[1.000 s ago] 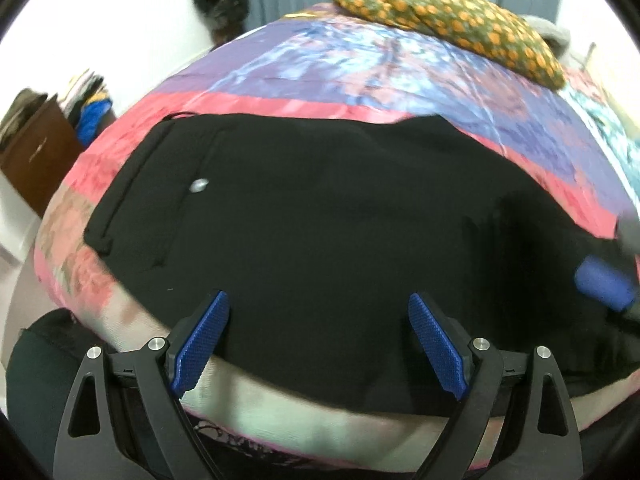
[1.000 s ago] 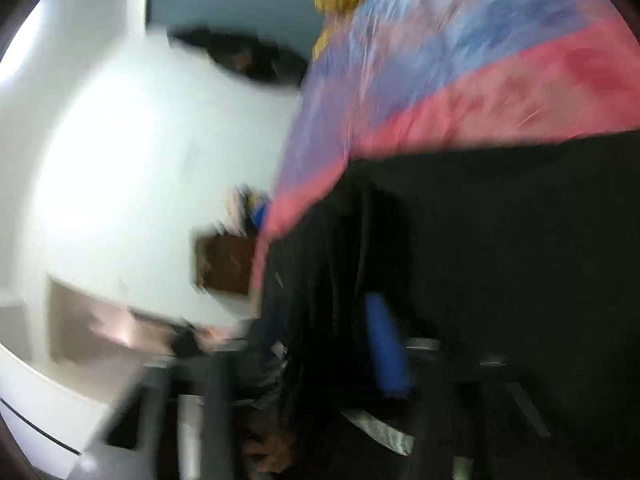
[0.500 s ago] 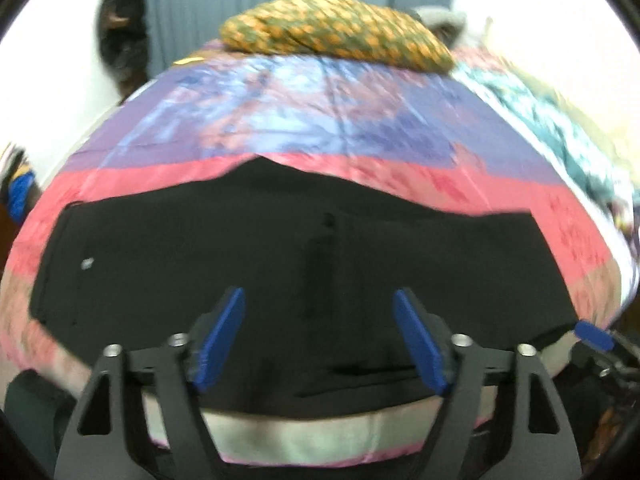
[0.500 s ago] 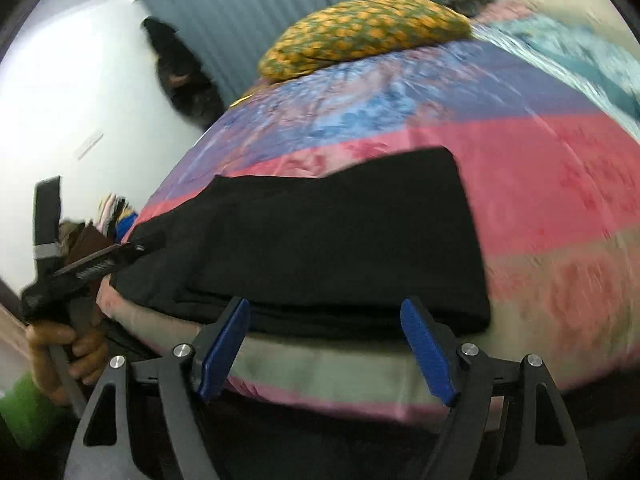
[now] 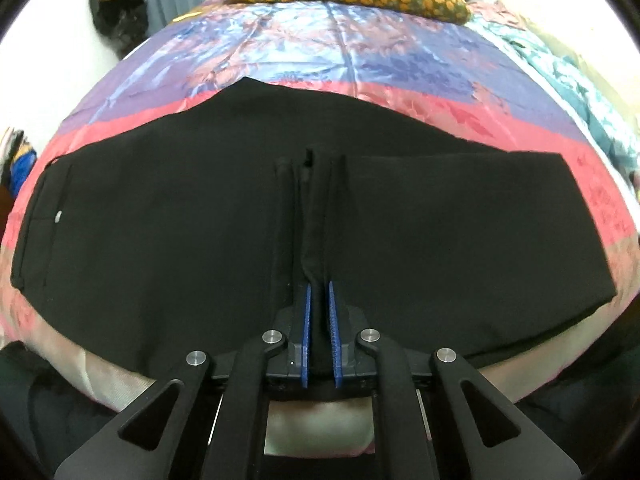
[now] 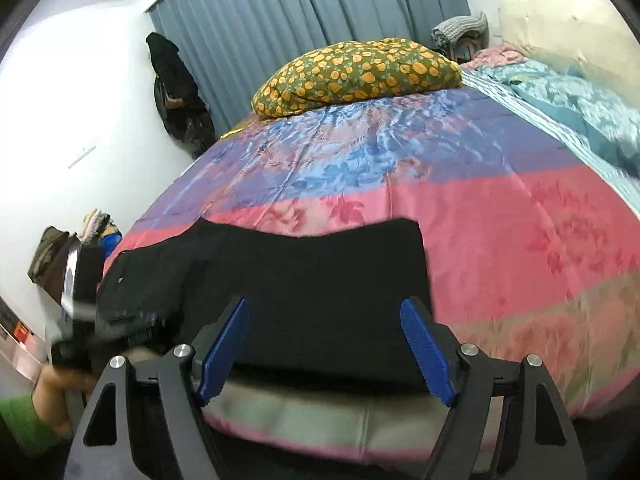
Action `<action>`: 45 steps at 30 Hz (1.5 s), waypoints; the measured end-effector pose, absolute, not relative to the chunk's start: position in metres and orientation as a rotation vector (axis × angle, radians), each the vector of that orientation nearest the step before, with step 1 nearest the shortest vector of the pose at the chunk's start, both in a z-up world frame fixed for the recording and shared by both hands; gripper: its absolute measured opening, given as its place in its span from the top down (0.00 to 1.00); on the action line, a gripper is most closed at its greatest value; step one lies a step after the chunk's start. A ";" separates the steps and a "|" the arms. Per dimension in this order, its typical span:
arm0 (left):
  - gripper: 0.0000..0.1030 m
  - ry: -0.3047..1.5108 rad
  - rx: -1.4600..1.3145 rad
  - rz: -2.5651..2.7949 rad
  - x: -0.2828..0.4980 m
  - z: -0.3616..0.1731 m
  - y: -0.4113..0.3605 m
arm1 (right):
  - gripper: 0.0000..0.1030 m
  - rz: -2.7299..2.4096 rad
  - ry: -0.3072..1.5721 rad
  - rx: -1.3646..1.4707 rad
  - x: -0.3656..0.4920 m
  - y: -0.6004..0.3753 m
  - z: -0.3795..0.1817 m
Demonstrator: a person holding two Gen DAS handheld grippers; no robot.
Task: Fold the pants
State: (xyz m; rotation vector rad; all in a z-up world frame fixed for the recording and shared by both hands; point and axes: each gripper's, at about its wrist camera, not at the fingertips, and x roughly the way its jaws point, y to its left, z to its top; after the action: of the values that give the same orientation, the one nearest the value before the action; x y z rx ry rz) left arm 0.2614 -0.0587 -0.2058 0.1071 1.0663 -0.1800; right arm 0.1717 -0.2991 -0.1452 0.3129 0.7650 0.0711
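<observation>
Black pants lie flat across the near part of the bed, waistband and a small silver button at the left. My left gripper is shut on a pinched ridge of the pants' near edge at mid-length; a fold line runs away from the pads. In the right wrist view the pants end at a straight edge on the right. My right gripper is open and empty, just above the near edge of the pants' right end. The left gripper shows blurred at the far left there.
The bed cover is pink, purple and blue. A yellow-flowered pillow lies at the far end. A teal quilt lies on the right. Grey curtains, a hanging dark garment and a clothes pile stand at the left.
My left gripper has closed from wide open onto the pants' near edge at the middle. My right gripper has swung round to face the bed and now hovers open over the pants' right end.
</observation>
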 end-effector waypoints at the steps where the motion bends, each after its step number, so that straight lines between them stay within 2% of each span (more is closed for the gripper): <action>1: 0.92 1.061 0.115 -0.178 0.261 -0.205 -0.060 | 0.25 0.078 0.792 0.302 0.181 -0.298 -0.147; 3: 0.91 1.059 0.121 -0.182 0.261 -0.204 -0.061 | 0.32 0.096 0.860 0.315 0.202 -0.301 -0.165; 4: 0.88 1.057 0.117 -0.186 0.259 -0.205 -0.059 | 0.32 0.094 0.898 0.324 0.208 -0.302 -0.179; 6: 0.87 1.052 0.095 -0.208 0.257 -0.205 -0.053 | 0.36 0.083 1.063 0.329 0.223 -0.304 -0.221; 8: 0.82 1.057 0.071 -0.225 0.254 -0.200 -0.046 | 0.37 0.091 1.028 0.246 0.219 -0.298 -0.215; 9: 0.73 1.057 0.055 -0.226 0.253 -0.196 -0.042 | 0.37 0.092 1.050 0.228 0.221 -0.296 -0.210; 10: 0.54 1.045 0.037 -0.206 0.250 -0.189 -0.036 | 0.38 0.098 1.040 0.235 0.221 -0.298 -0.200; 12: 0.38 0.973 -0.006 -0.161 0.245 -0.171 -0.025 | 0.38 0.108 0.971 0.259 0.217 -0.304 -0.180; 15: 0.37 0.914 -0.021 -0.154 0.249 -0.151 -0.025 | 0.38 0.081 0.930 0.249 0.225 -0.315 -0.162; 18: 0.37 0.893 0.015 -0.168 0.257 -0.145 -0.041 | 0.38 0.065 0.949 0.258 0.238 -0.320 -0.169; 28: 0.36 1.055 0.156 -0.095 0.267 -0.208 -0.065 | 0.37 0.046 0.993 0.157 0.205 -0.284 -0.216; 31: 0.32 1.049 0.145 -0.093 0.266 -0.209 -0.060 | 0.37 0.053 0.991 0.178 0.206 -0.288 -0.221; 45: 0.27 1.041 0.139 -0.099 0.266 -0.213 -0.057 | 0.33 0.026 0.959 0.136 0.206 -0.280 -0.227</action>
State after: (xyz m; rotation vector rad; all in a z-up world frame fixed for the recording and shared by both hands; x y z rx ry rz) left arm 0.2662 -0.0570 -0.2132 0.1393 1.0409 -0.0987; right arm 0.2057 -0.2796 -0.2271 0.1357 0.9591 0.0260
